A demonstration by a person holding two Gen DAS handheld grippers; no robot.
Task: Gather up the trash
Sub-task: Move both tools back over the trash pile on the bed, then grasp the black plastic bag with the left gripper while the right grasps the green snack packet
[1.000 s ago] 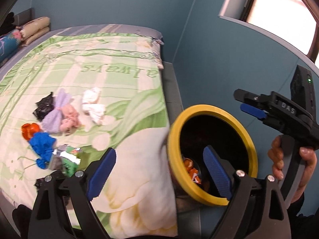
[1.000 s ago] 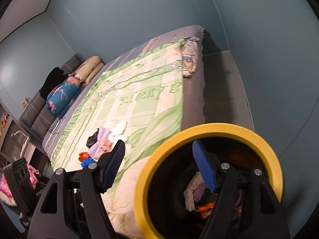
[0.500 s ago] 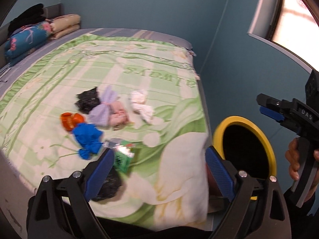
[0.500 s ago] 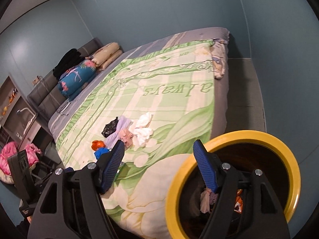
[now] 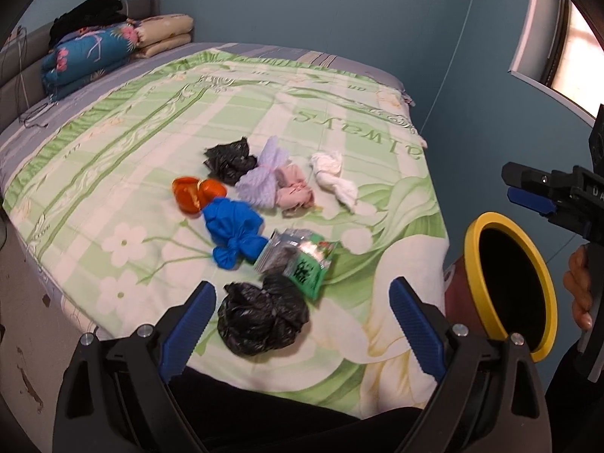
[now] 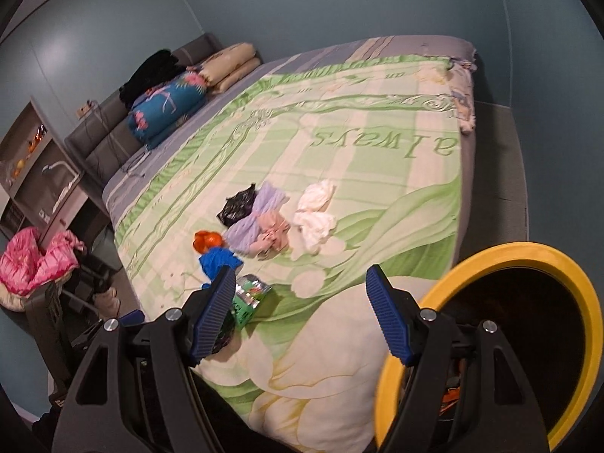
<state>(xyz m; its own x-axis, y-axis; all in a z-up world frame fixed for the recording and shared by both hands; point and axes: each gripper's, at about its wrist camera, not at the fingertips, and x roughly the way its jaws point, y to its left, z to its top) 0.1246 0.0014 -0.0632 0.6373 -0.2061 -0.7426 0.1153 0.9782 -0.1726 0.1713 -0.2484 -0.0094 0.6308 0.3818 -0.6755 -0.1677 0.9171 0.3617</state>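
the nearest piece of trash, a crumpled black bag (image 5: pixel 262 315), lies on the bed's green quilt (image 5: pixel 151 143) directly ahead of the left gripper (image 5: pixel 300 330), between the lines of its two blue pads and just beyond them. the bag is a rounded lump with no clear long axis. the left gripper is judged nearer to it than the right gripper (image 6: pixel 300 311), in whose view the bag is mostly hidden behind the left pad. the remaining bundles lie further up the quilt. the yellow-rimmed bin (image 5: pixel 511 288) stands off the bed's corner, to the right. the left gripper's jaws stand wide apart, holding and touching nothing. the right gripper's jaws are likewise parted and empty.
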